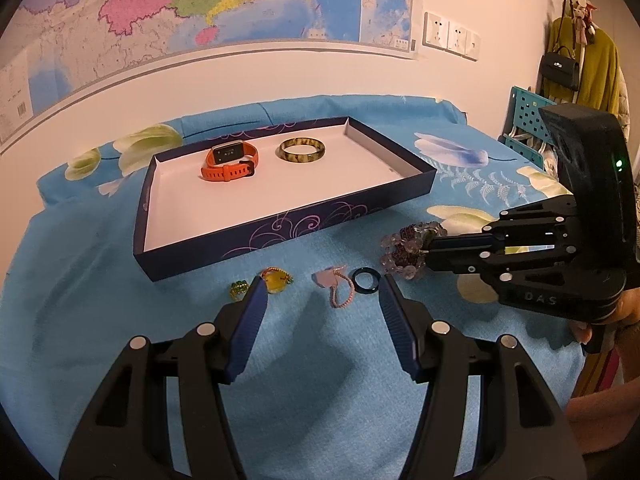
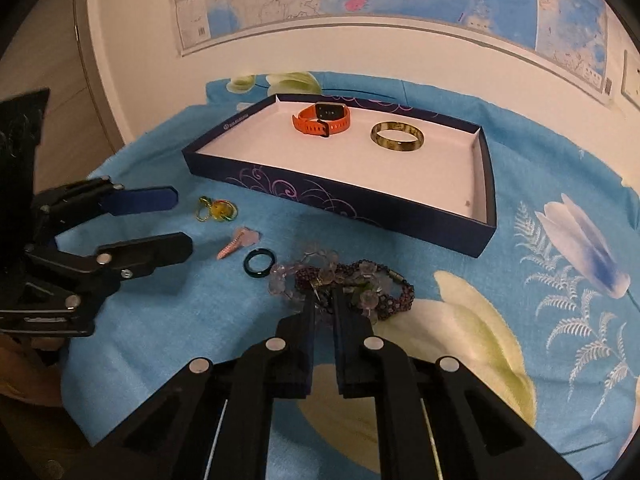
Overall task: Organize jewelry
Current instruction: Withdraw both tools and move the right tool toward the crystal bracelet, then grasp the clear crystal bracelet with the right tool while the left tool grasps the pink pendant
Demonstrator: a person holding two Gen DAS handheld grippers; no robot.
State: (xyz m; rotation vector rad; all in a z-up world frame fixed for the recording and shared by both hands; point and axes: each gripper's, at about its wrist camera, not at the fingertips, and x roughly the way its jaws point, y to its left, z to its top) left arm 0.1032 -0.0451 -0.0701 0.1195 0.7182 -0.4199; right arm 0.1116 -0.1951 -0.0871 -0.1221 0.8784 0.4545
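A dark blue tray (image 1: pixel 280 226) (image 2: pixel 486 200) on the blue cloth holds an orange watch (image 1: pixel 230 164) (image 2: pixel 322 118) and a mottled bangle (image 1: pixel 302 149) (image 2: pixel 397 137). In front of it lie a yellow-green pendant (image 1: pixel 274 280) (image 2: pixel 216 210), a pink charm (image 1: pixel 334 284) (image 2: pixel 240 242), a dark ring (image 1: pixel 365 280) (image 2: pixel 260 264) and a purple beaded bracelet (image 1: pixel 404 250) (image 2: pixel 340 280). My left gripper (image 1: pixel 320 286) (image 2: pixel 182 220) is open, near the pink charm and ring. My right gripper (image 2: pixel 322 298) (image 1: pixel 426 254) is shut on the beaded bracelet, which rests on the cloth.
The table (image 1: pixel 320 380) is covered by a blue flowered cloth and stands against a wall with a map (image 1: pixel 200 12). A teal perforated rack (image 1: pixel 528 120) and hanging clothes (image 1: pixel 592 68) are at the right.
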